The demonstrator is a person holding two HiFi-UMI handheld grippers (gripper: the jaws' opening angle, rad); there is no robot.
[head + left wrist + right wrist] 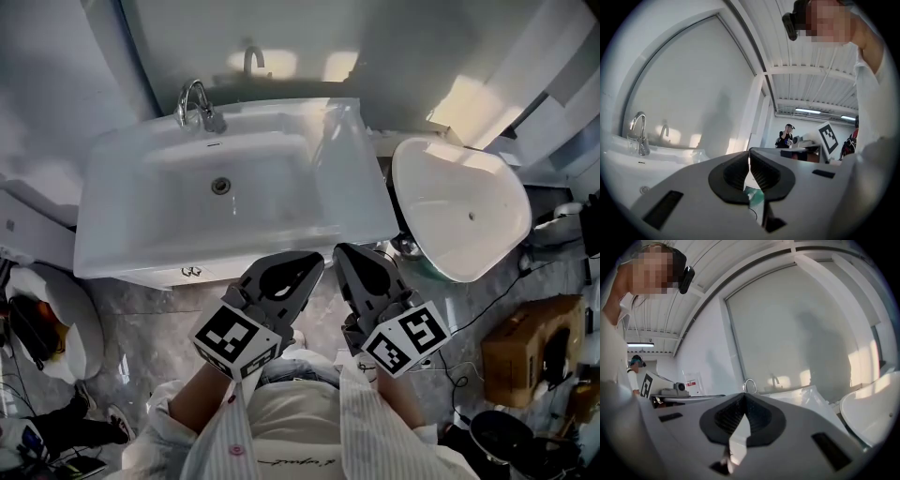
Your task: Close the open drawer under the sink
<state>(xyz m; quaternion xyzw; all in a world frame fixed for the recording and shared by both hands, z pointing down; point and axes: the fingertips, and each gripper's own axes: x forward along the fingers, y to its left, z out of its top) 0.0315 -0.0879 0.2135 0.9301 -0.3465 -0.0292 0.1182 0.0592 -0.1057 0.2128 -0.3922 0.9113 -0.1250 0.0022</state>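
Observation:
In the head view a white sink (pixel 122 239) with a chrome faucet (pixel 197 105) sits on a vanity straight ahead. Only a narrow white strip of the drawer front (pixel 192 273) shows under the sink's front edge; how far out it stands cannot be told. My left gripper (pixel 314 262) and right gripper (pixel 339 251) are side by side just in front of that edge, held close to my body and touching nothing. Both are shut and empty: the left gripper (pixel 749 152) and the right gripper (pixel 744 397) have their tips pressed together, pointing up past the faucet (pixel 638 133) (pixel 750 385).
A white oval basin (pixel 459 206) leans right of the vanity. A white rounded fixture (pixel 66 323) stands at the left, and a cardboard box (pixel 530 347) and cables lie on the marble floor at the right. A person (pixel 787 136) stands far off.

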